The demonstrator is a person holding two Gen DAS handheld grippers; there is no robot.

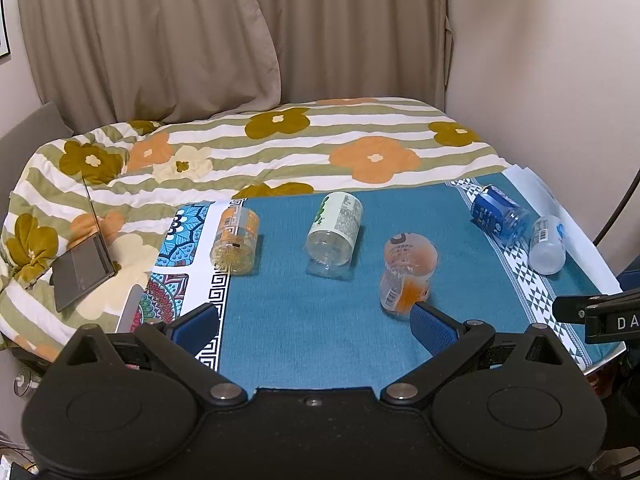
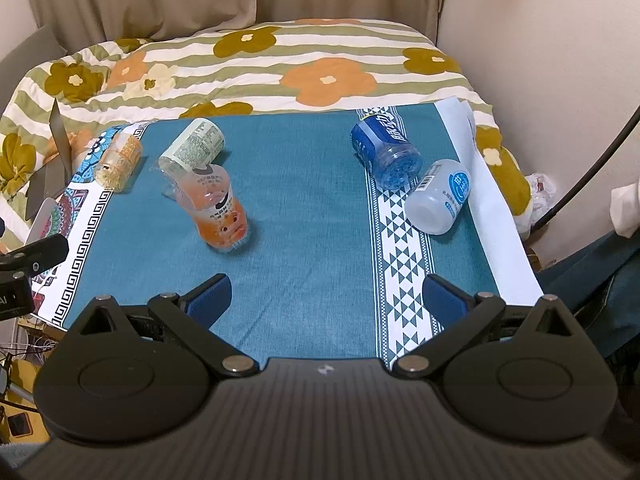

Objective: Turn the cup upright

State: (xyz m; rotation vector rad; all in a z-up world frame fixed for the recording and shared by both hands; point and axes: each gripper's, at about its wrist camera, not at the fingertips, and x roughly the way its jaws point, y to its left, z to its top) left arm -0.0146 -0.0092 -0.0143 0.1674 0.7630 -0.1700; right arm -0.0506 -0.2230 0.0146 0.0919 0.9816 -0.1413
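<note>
Several cut-bottle cups lie on their sides on a teal tablecloth (image 1: 312, 320). From left: a yellow-orange cup (image 1: 236, 240) (image 2: 120, 158), a green-labelled clear cup (image 1: 335, 229) (image 2: 192, 148), an orange pig-print cup (image 1: 406, 274) (image 2: 218, 210), a blue cup (image 1: 500, 214) (image 2: 386, 152), and a frosted white cup (image 1: 548, 244) (image 2: 438, 196). My left gripper (image 1: 316, 326) is open and empty; its right fingertip (image 1: 434, 330) sits just in front of the orange pig-print cup. My right gripper (image 2: 326, 300) is open and empty, low over the cloth, well short of every cup.
A flower-striped quilt (image 1: 280, 148) covers the bed behind the table. A laptop (image 1: 82, 268) lies at the left on the quilt. Curtains and a wall stand behind. The table edge runs at the right, with a cable (image 2: 592, 152) beyond it.
</note>
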